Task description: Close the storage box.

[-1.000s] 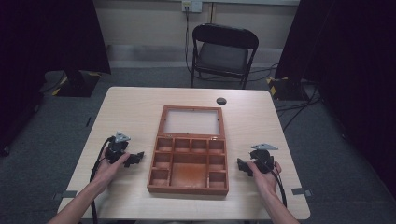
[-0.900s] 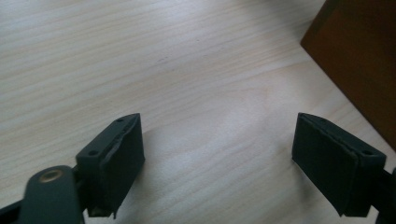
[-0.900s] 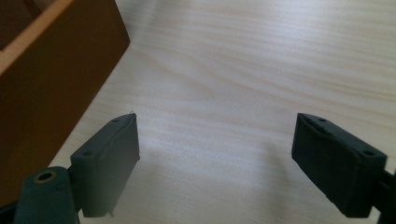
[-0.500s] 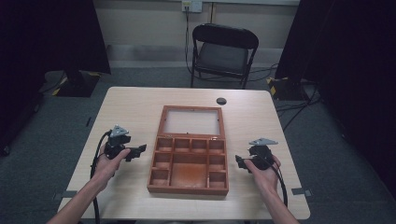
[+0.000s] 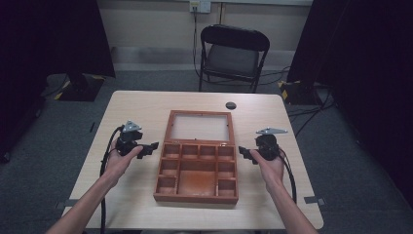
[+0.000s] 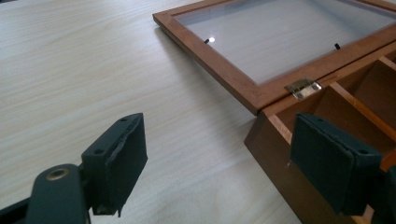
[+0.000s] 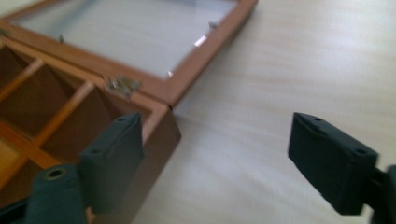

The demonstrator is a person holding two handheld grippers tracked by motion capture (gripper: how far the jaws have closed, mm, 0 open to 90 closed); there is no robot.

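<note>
An open wooden box point(image 5: 195, 198) with several compartments lies in the middle of the table, its glass lid point(image 5: 199, 126) folded flat behind it. My left gripper point(image 5: 152, 147) hovers just left of the box, pointing at its left wall, jaws open with nothing between them. In the left gripper view the gripper point(image 6: 219, 154) looks past the box corner point(image 6: 275, 135), a brass hinge point(image 6: 303, 87) and the lid point(image 6: 280, 42). My right gripper point(image 5: 242, 155) hovers at the box's right side, open and holding nothing. In the right gripper view the gripper point(image 7: 215, 149) faces the box corner point(image 7: 161, 135) and the lid point(image 7: 135, 32).
A small black round object point(image 5: 231, 105) lies near the table's far edge. The light wooden table point(image 5: 136, 112) has bare surface on both sides of the box. A black folding chair point(image 5: 233, 53) stands behind the table, with cables on the floor.
Both hands have risen off the table and shifted slightly away from the person, the grippers still flanking the box. The box and lid have not moved.
</note>
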